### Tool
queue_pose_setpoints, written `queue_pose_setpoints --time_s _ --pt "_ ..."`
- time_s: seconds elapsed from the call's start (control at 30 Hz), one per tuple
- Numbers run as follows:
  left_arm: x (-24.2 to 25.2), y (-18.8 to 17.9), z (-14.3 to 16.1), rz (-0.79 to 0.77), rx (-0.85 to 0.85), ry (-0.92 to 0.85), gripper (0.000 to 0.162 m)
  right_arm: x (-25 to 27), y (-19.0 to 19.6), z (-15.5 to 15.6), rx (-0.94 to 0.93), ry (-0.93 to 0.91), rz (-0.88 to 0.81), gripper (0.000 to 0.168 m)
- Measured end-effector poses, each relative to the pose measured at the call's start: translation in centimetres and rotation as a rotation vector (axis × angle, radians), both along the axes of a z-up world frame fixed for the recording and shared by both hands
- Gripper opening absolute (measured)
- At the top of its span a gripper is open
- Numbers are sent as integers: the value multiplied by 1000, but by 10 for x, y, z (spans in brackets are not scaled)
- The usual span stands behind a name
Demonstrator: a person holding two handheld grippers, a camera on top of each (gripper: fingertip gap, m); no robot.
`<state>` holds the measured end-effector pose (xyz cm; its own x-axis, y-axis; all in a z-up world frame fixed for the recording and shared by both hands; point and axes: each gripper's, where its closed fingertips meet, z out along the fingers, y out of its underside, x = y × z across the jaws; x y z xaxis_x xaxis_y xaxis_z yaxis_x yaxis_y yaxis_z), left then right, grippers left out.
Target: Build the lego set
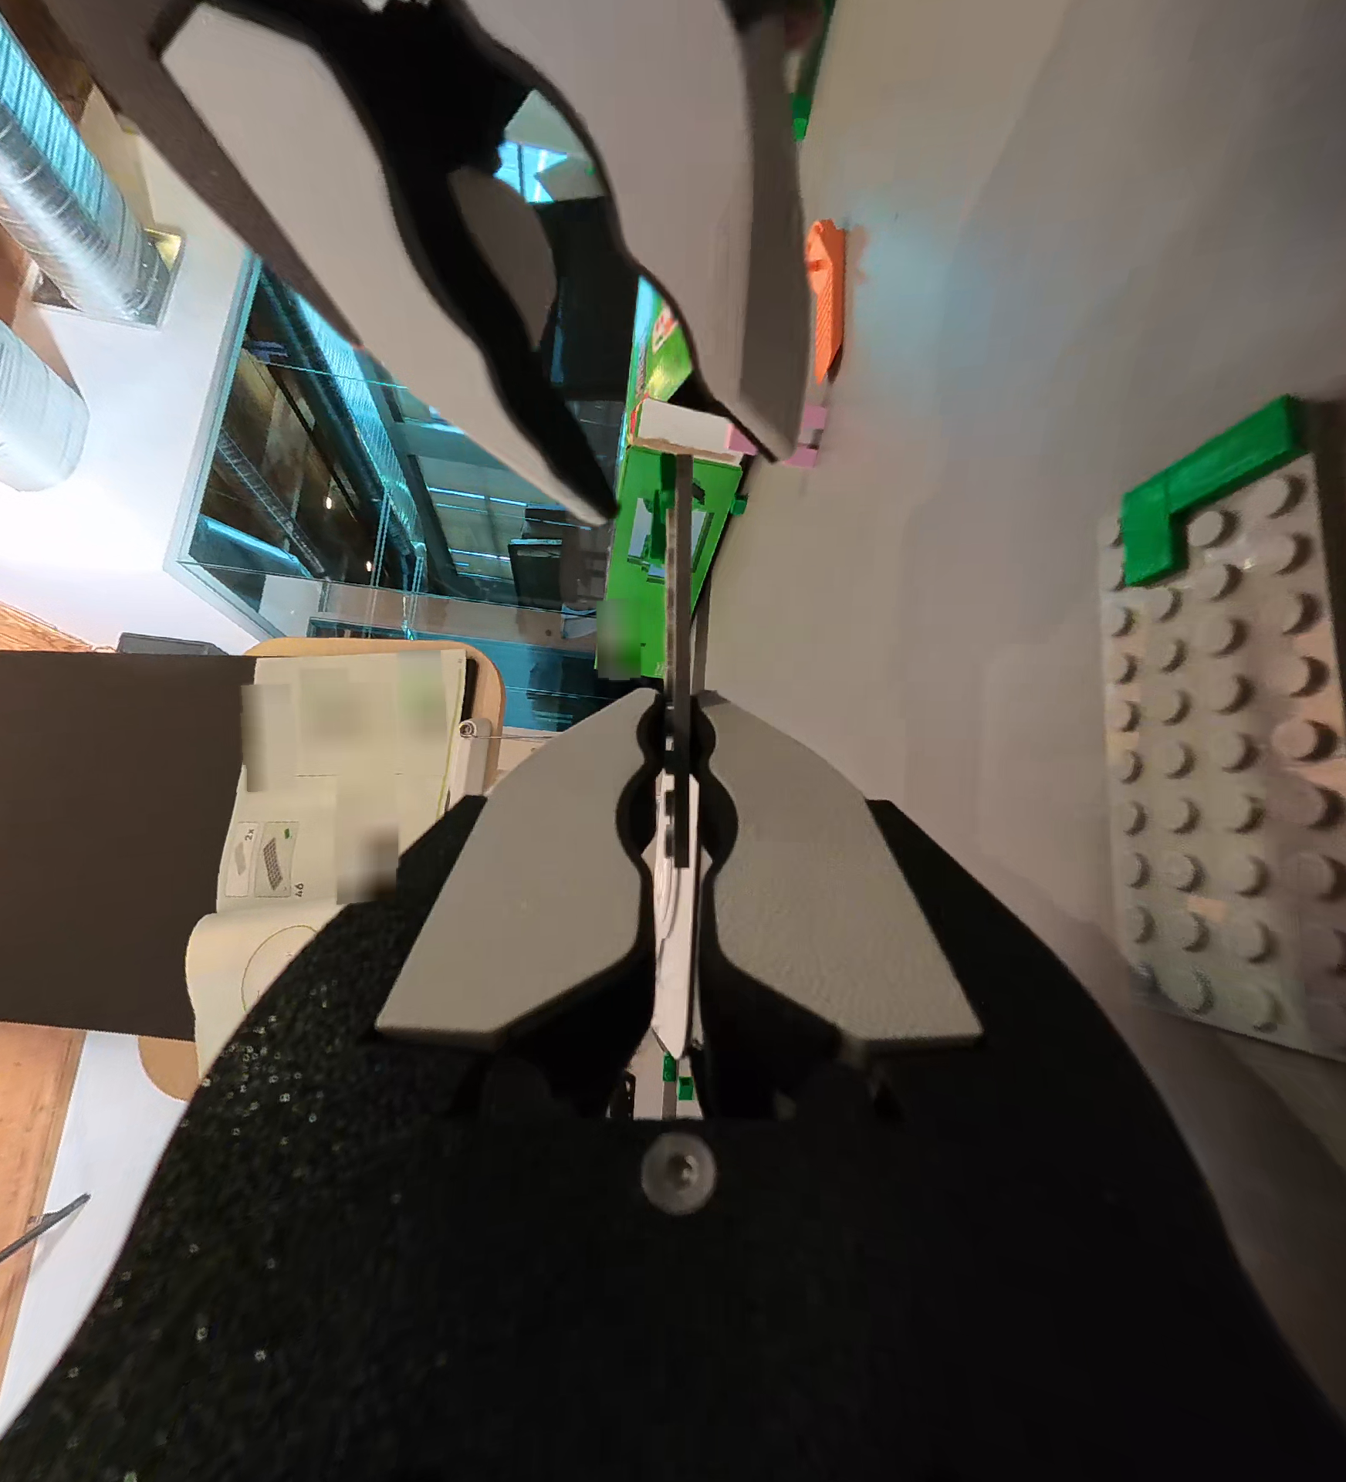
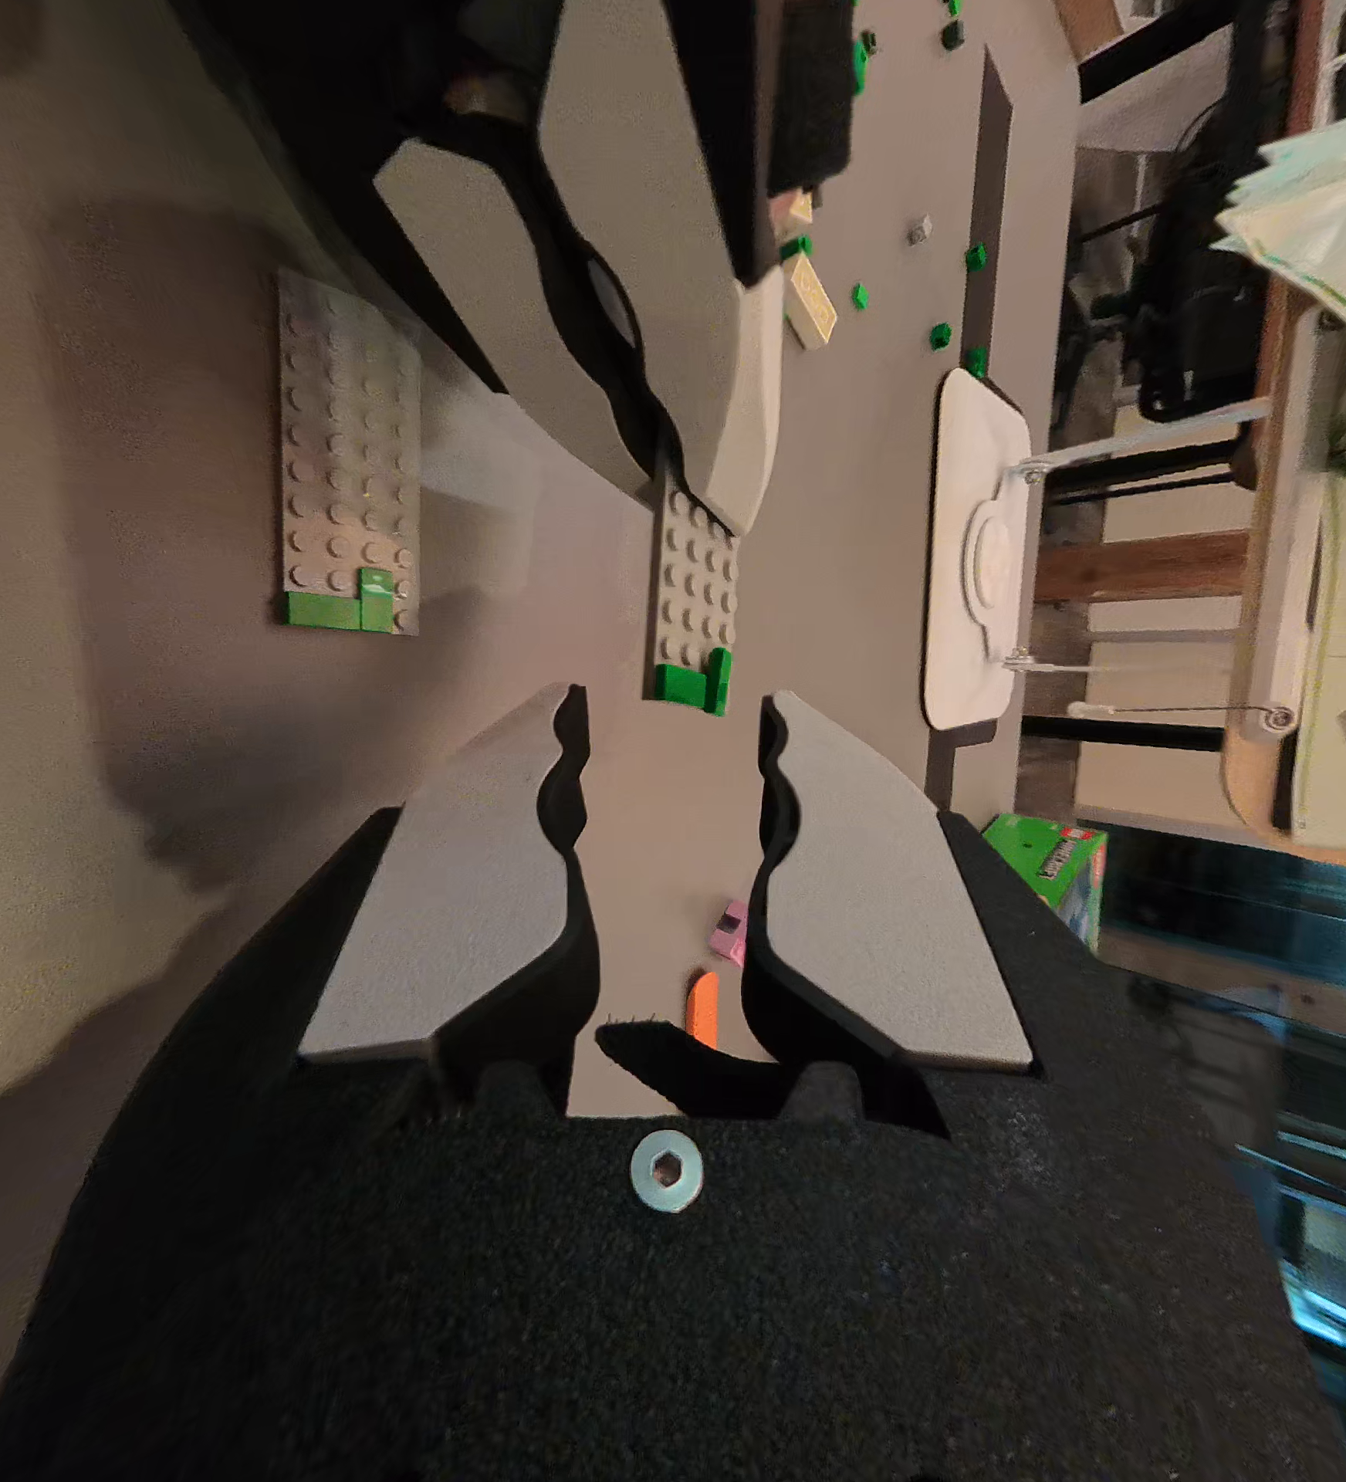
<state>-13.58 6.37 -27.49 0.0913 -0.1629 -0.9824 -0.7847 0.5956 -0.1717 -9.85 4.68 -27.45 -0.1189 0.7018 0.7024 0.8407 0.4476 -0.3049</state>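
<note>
The left hand-held gripper (image 1: 678, 714) is closed on a grey plate (image 2: 695, 589), holding it edge-on, clear of the tabletop (image 2: 838, 561). In the right wrist view this plate carries green pieces (image 2: 690, 683) at its free end, the end nearest the right gripper. The right hand-held gripper (image 2: 674, 714) is wide open and empty, with its fingers just short of that green end.

A second grey plate (image 1: 1239, 770), also with a green piece (image 1: 1207, 489) at one end, lies flat on the tabletop, well apart from the held one. Loose parts lie nearby: a pink piece (image 2: 732, 930), an orange piece (image 2: 703, 1006), a tan tile (image 2: 812, 309) and small green bricks (image 2: 941, 335).

Judged step: take or steady the held plate.

- Keep the left grip firm; do not loosen it until the right jaws have closed.
- Centre the right jaws across the plate's flat faces, clear of the green pieces.
- Close gently to avoid twisting the plate.
</note>
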Motion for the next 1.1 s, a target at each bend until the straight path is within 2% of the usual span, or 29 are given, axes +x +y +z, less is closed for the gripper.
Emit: queue_pose_setpoints --time_s 0.03,0.43,0.63,1.1 --pt "0 0 0 0 -1 0 4 -1 0 -1 21 0 -1 37" --pt "1 -1 -1 -5 -5 4 4 -6 5 -3 130 -38 24 18" --pt "2 -2 -2 -8 -16 6 4 -6 4 -2 232 -91 72 14" --pt "3 -3 -4 -1 2 44 4 -3 5 -4 201 -170 44 12"
